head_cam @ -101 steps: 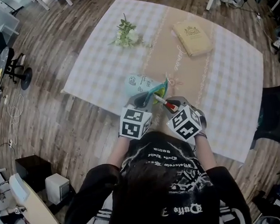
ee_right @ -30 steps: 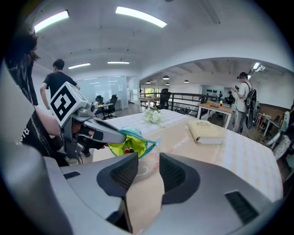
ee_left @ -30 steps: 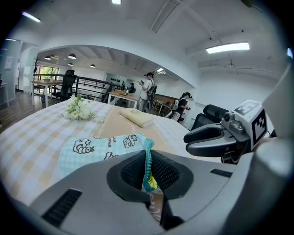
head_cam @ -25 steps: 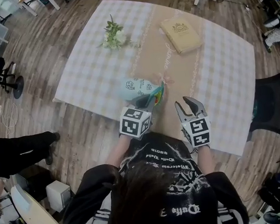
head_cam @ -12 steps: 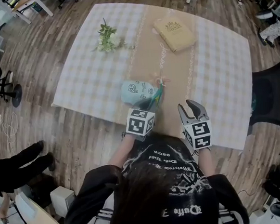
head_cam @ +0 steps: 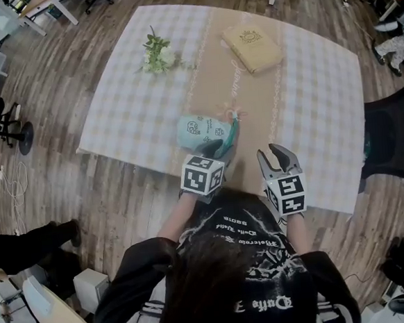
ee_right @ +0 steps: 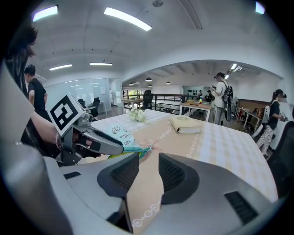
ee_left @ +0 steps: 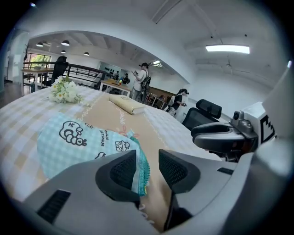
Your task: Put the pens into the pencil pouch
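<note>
The pencil pouch (head_cam: 201,129), pale blue with cartoon prints, lay on the beige runner (head_cam: 241,84) near the front edge of the table (head_cam: 124,101), which wore a checked cloth. The left gripper (head_cam: 216,149) sat at about 5 o'clock from the pouch, right at its open end. Its jaws had just been opening, and in the left gripper view they stood spread, with the pouch's teal zip edge (ee_left: 142,170) lying between them, close against the left-hand pad (ee_left: 123,170) but not squeezed by the pair. No pen could be made out in any view.

The right gripper (head_cam: 277,160) hovered at 3 o'clock from the left one, over the runner's near end and apart from the pouch. Its jaws were spread too, and only bare runner showed in the gap. In the right gripper view the left gripper appeared at 9 o'clock, its tips by the pouch mouth.

Farther up the table, a tan book (head_cam: 252,47) rested at 1 o'clock from the pouch, on the runner's right edge, and a small bunch of white flowers (head_cam: 155,55) lay at 11 o'clock on the cloth, both well apart from the pouch.
</note>
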### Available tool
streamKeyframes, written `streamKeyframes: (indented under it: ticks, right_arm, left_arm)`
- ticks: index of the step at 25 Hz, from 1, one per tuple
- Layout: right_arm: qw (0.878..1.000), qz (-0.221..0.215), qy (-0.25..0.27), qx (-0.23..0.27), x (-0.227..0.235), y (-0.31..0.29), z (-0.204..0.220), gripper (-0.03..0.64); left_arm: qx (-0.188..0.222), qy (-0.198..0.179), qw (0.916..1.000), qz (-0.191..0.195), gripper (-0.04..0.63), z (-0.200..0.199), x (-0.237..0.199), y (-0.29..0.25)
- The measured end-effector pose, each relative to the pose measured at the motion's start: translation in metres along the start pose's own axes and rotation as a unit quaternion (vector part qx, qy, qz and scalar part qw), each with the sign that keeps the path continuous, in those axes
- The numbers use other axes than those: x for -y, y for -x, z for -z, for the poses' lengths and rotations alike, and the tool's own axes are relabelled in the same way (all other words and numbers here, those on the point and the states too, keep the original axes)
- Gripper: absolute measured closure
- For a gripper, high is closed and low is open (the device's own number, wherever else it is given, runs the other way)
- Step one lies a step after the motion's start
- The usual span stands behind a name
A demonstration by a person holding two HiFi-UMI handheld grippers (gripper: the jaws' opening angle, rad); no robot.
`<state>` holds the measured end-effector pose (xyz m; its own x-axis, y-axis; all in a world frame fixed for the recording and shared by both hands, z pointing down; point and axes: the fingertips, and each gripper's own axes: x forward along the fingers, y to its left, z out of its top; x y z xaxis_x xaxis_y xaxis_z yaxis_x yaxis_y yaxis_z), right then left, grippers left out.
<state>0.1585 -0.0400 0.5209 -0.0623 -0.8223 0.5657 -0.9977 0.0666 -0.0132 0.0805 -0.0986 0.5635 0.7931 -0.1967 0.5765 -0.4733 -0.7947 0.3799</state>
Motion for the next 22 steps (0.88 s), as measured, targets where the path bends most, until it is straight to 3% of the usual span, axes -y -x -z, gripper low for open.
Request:
streamKeyframes:
  ticks: [4, 11, 22]
  right_arm:
    - [1.0, 0.001, 0.004, 0.009, -0.007, 0.001, -0.004, 0.482]
    - [0.999, 0.021, 0.007, 0.045, -0.012, 0.002, -0.016, 0.589]
    - [0.997, 0.029, 0.021, 0.072, -0.024, 0.003, -0.027, 0.609]
  left_arm:
    - [0.039, -0.015, 0.9991, 0.007, 0.437, -0.015, 0.011, 0.02]
    - [0.127, -0.028, 0.9913, -0.021, 0.552, -0.037, 0.005, 0.066]
    - [0.172, -0.026, 0.9839, -0.039, 0.575, -0.043, -0.009, 0.095]
